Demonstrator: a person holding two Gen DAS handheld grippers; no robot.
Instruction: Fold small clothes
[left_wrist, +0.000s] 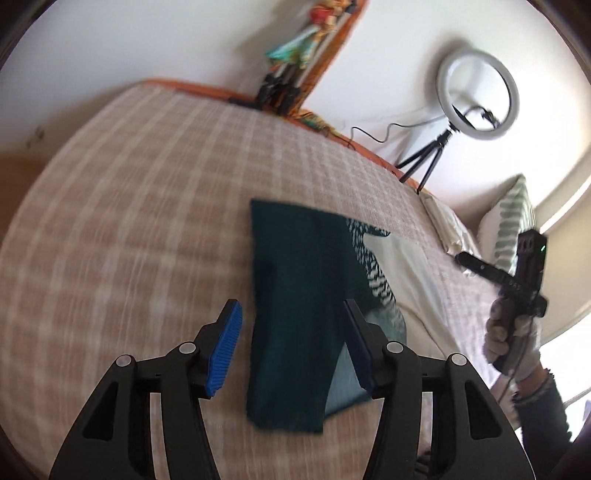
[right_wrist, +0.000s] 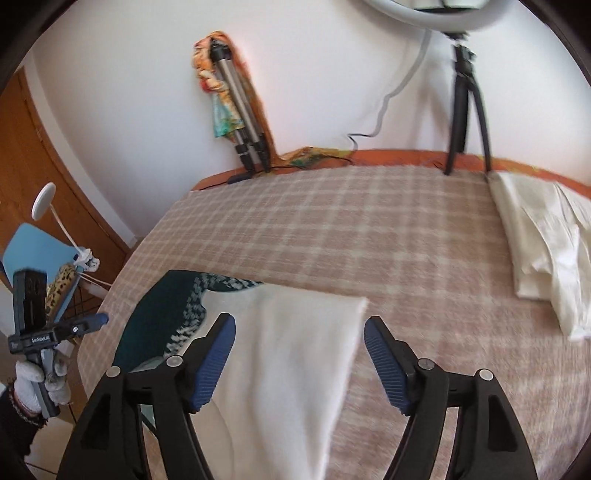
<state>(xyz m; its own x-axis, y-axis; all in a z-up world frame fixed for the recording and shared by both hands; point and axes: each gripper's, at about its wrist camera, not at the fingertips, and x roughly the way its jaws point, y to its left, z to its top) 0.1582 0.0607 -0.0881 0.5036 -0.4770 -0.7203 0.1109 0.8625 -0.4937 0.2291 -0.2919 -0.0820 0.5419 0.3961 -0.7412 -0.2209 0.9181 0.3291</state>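
Note:
A small garment lies on the checked bedspread (left_wrist: 147, 221), with a dark green half (left_wrist: 291, 314), a black-and-white patterned strip (left_wrist: 373, 266) and a white half (right_wrist: 291, 369). My left gripper (left_wrist: 291, 347) is open, held above the dark green half, holding nothing. My right gripper (right_wrist: 299, 362) is open above the white half, holding nothing. The other hand's gripper shows at the right edge of the left wrist view (left_wrist: 517, 295) and at the left edge of the right wrist view (right_wrist: 37, 332).
A ring light on a black tripod (left_wrist: 476, 99) stands at the bed's far edge. A folded silver tripod (right_wrist: 240, 122) leans on the wall. Cream folded cloth (right_wrist: 543, 251) lies at the right. A blue chair (right_wrist: 33, 251) stands left of the bed.

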